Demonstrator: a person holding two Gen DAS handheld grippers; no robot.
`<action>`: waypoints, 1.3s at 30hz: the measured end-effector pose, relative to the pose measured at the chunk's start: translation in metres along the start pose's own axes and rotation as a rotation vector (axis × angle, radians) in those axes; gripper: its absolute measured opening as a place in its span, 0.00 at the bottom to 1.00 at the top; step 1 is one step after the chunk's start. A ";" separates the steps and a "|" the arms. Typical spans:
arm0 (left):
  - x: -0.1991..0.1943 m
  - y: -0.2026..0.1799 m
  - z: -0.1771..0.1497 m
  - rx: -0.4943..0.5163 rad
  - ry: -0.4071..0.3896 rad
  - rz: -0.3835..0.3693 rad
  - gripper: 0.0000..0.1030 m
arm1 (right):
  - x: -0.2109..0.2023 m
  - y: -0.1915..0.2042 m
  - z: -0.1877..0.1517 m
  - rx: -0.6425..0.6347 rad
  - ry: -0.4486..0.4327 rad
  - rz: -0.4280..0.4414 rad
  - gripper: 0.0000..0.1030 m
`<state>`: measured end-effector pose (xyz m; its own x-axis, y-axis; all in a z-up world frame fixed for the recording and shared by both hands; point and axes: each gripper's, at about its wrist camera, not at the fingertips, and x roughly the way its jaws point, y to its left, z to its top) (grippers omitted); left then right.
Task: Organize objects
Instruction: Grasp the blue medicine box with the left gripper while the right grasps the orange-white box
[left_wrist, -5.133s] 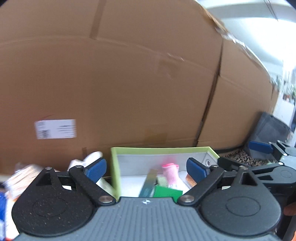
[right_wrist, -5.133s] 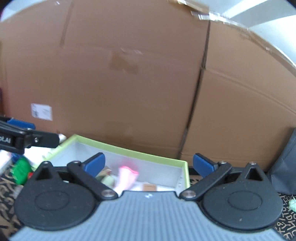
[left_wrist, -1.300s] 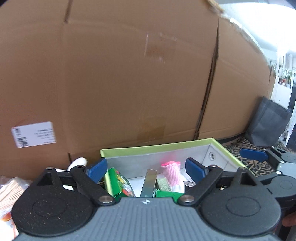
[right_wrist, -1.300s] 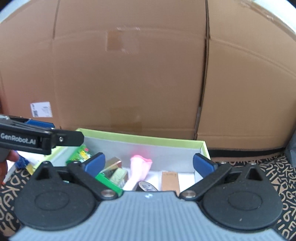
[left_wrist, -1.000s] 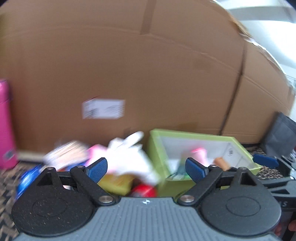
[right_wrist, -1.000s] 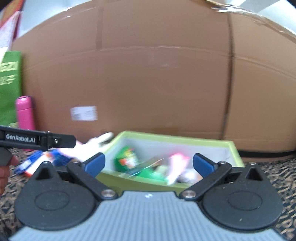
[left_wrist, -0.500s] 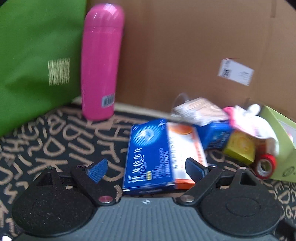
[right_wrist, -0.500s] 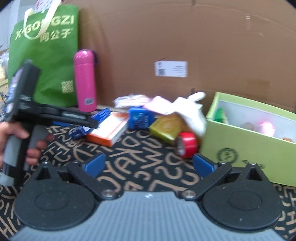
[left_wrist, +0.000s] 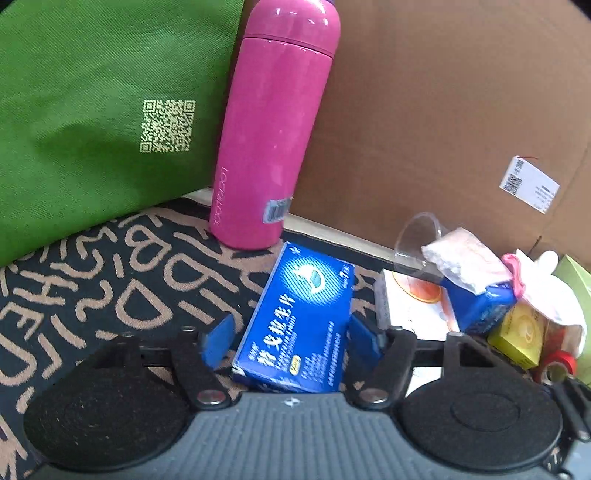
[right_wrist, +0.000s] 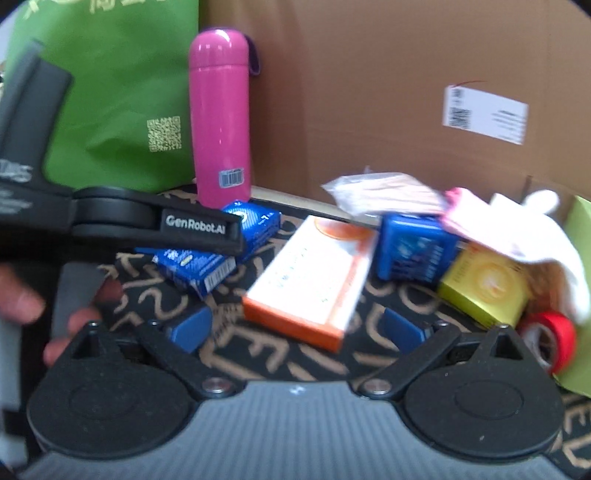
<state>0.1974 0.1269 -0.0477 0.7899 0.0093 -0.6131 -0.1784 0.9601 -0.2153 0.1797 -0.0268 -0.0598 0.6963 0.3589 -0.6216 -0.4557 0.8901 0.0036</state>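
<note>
A flat blue box (left_wrist: 299, 321) with white writing lies on the patterned mat. My left gripper (left_wrist: 291, 341) is open, its two blue pads either side of the box's near end, the right pad close to or touching it. In the right wrist view the blue box (right_wrist: 221, 247) lies under the left gripper's arm (right_wrist: 159, 225). My right gripper (right_wrist: 295, 328) is open and empty, just above the near end of a white and orange box (right_wrist: 310, 280).
A pink bottle (left_wrist: 273, 125) stands against a green bag (left_wrist: 92, 110) and a cardboard wall (left_wrist: 424, 110). A pile holds a small blue box (right_wrist: 413, 247), a yellow box (right_wrist: 484, 288), red tape (right_wrist: 554, 339), a clear cup (left_wrist: 413, 240) and white cloth (right_wrist: 535, 236). The green bin's edge (right_wrist: 580, 229) is at far right.
Both grippers swung left from the green bin to the loose items. The left gripper has come down around the blue box and narrowed its opening. The right gripper neared the orange box.
</note>
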 end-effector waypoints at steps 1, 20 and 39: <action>0.002 0.000 0.001 0.006 0.003 0.005 0.75 | 0.006 0.001 0.001 0.002 0.013 -0.008 0.89; -0.075 -0.070 -0.091 0.363 0.010 -0.172 0.59 | -0.143 -0.084 -0.098 0.047 0.087 -0.079 0.69; -0.047 -0.096 -0.081 0.398 0.019 -0.060 0.63 | -0.112 -0.102 -0.090 0.131 0.039 -0.185 0.67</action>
<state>0.1298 0.0121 -0.0597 0.7807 -0.0520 -0.6228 0.1120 0.9920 0.0576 0.0988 -0.1834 -0.0613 0.7381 0.1769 -0.6511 -0.2440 0.9697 -0.0132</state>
